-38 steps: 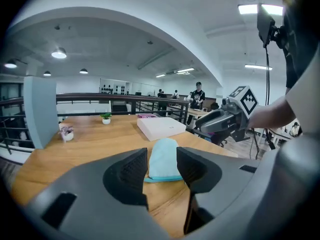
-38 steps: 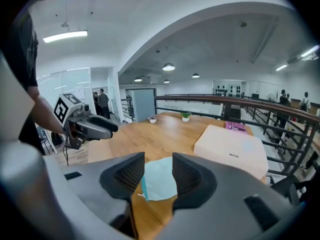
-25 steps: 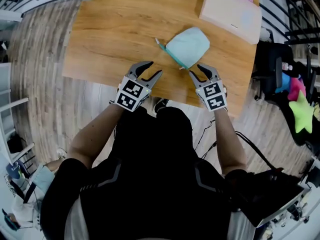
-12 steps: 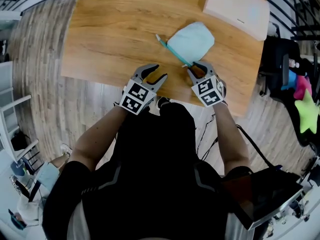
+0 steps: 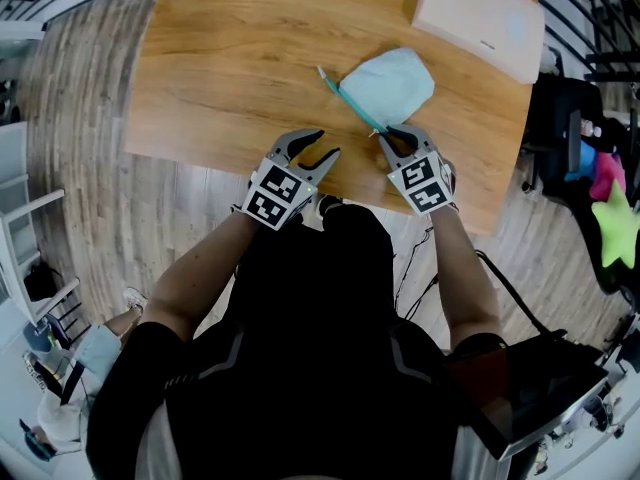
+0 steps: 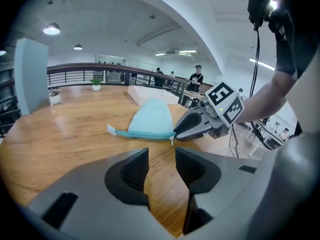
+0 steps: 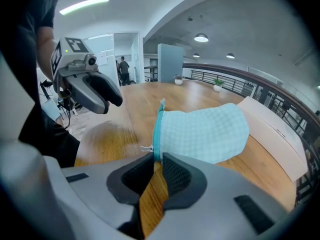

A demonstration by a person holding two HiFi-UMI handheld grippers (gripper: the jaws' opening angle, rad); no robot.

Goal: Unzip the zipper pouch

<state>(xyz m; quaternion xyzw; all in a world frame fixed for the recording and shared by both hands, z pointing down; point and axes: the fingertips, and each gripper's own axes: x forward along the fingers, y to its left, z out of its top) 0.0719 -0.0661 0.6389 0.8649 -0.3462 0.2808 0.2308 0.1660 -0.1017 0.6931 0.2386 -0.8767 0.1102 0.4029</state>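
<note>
Right tongs [image 7: 156, 156] first: a second ago they were wide open just short of the pouch [image 7: 205, 131]. Since then they've dropped onto its near end and the jaws have just been closing. Now they look pinched on the corner right by the zipper's [image 5: 350, 103] end. The little pull [image 7: 145, 147] sticks out just outside that grip, on the side facing the other hand, so I don't think it's the pull that got grabbed.

Left tongs [image 6: 161, 156] have hardly budged. They're spread apart with nothing but bare wood between them, near the surface's [image 5: 220, 78] front edge and well short of the pouch.

The pouch lies flat on the surface with the zipper edge facing the left tongs, and the zipper still looks shut all the way along.

My read: the right side is now the anchor, so that step is about done. The actual unzipping hasn't started, and the left tongs still need to reach in for that tiny pull. The box [image 5: 480, 18] further back isn't in play.
</note>
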